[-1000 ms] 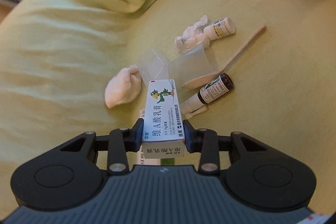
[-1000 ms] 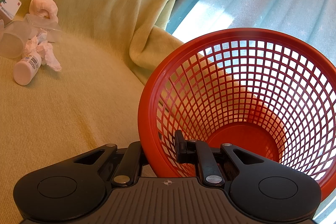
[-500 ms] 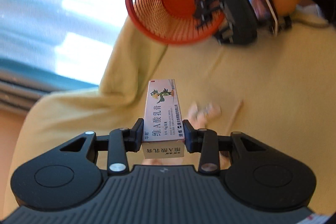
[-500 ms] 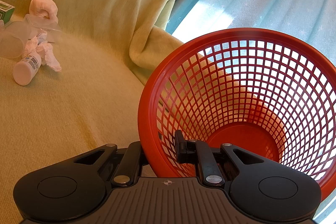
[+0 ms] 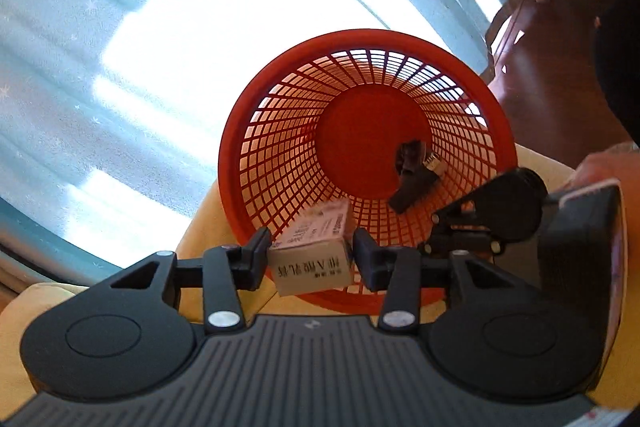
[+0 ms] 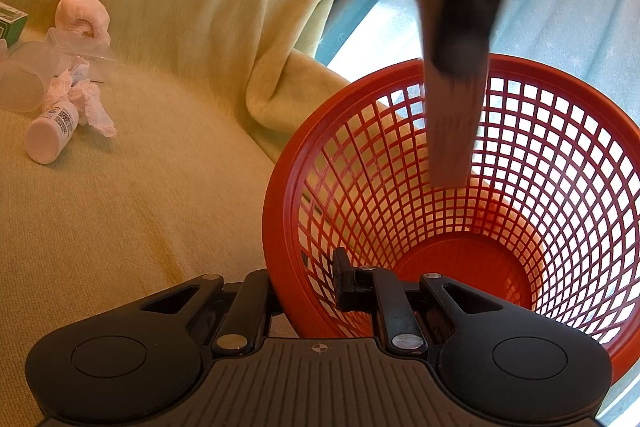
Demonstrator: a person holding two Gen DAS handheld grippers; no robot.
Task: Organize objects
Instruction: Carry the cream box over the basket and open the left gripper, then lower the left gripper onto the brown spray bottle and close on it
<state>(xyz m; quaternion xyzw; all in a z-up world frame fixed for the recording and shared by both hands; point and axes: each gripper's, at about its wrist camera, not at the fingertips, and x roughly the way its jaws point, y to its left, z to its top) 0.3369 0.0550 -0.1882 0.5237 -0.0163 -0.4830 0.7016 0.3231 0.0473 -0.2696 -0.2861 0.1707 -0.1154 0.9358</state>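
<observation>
My left gripper (image 5: 310, 253) is open over the mouth of the red mesh basket (image 5: 280, 155). The white ointment box (image 5: 312, 251) sits loose between its fingers, tilted, with gaps on both sides. In the right wrist view the box (image 6: 450, 131) hangs blurred over the basket (image 6: 560, 155) below the left gripper (image 6: 472, 39). My right gripper (image 6: 308, 291) is shut on the basket's rim and holds it tilted at the sofa's edge.
On the yellow-green sofa cover (image 6: 160, 207) lie a white bottle (image 6: 50, 135), crumpled tissue (image 6: 86, 99), clear plastic cups (image 6: 28, 75), a white cloth ball (image 6: 82, 11) and a green box (image 6: 10, 25). A blue curtain (image 5: 80, 47) hangs behind.
My left gripper carried the box from the sofa up to the basket's mouth and opened; the box is now loose and tipping in. The right gripper and basket held still.
</observation>
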